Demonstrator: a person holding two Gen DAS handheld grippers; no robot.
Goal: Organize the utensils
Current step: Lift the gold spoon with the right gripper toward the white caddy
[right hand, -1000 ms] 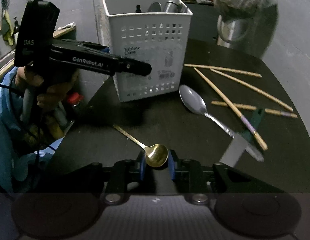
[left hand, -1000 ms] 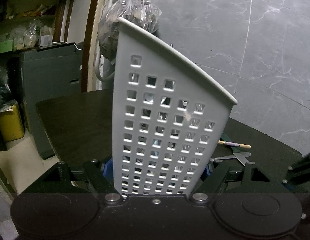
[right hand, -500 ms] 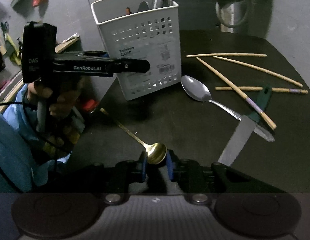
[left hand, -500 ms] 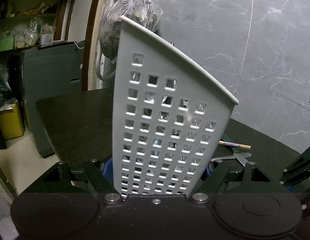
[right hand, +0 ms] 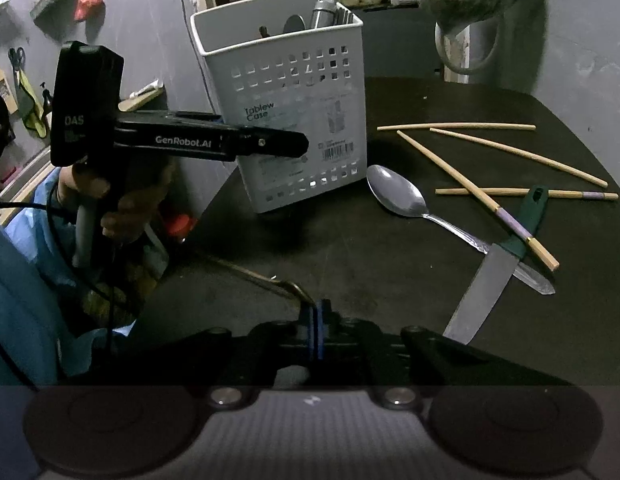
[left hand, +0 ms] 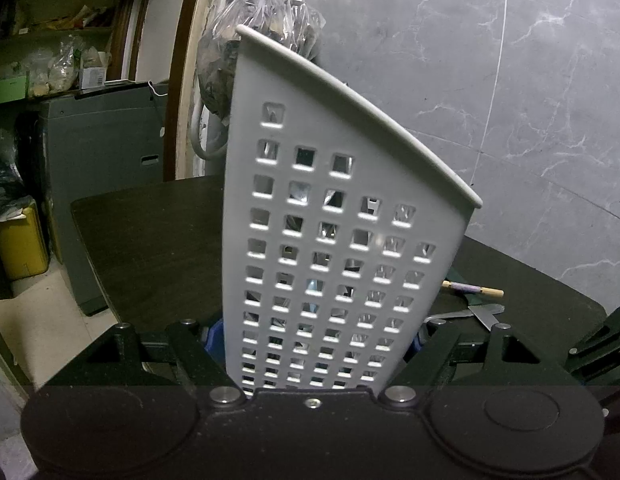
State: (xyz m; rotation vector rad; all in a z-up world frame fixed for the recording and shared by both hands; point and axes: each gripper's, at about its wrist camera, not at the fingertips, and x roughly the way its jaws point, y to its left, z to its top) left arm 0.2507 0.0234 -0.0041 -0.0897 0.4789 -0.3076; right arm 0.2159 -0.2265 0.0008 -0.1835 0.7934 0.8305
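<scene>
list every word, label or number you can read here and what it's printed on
"GenRobot.AI": side of the left claw's body.
"DAS": black housing on the same device.
"Tablew Case": sticker on the white utensil basket.
Barcode label on the basket: digits too small to read.
Left wrist view: no text.

Both wrist views share the basket point(left hand: 341, 248), table point(right hand: 389, 264).

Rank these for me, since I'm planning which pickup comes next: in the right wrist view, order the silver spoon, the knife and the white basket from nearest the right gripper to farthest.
1. Knife, lower right of the right gripper.
2. Silver spoon, middle of the table.
3. White basket, far back, left of centre.
</scene>
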